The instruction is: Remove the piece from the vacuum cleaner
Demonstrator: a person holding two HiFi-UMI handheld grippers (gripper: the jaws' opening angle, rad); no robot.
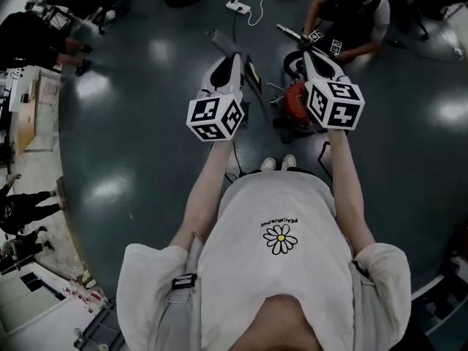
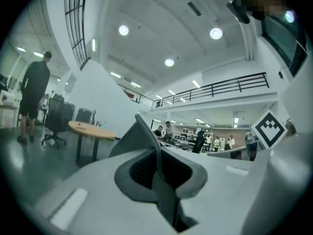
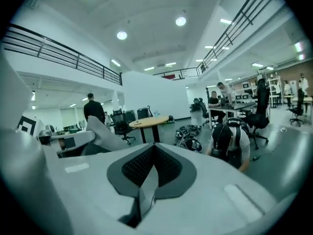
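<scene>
The left gripper is held out above the dark floor. Its jaws are pressed together, with nothing between them. The right gripper is likewise closed and empty. The red vacuum cleaner is seen on the floor below the right gripper, just beyond the person's shoes.

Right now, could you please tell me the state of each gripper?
White two-jaw left gripper: shut, jaws pressed together, holding nothing.
White two-jaw right gripper: shut, jaws pressed together, holding nothing.
</scene>
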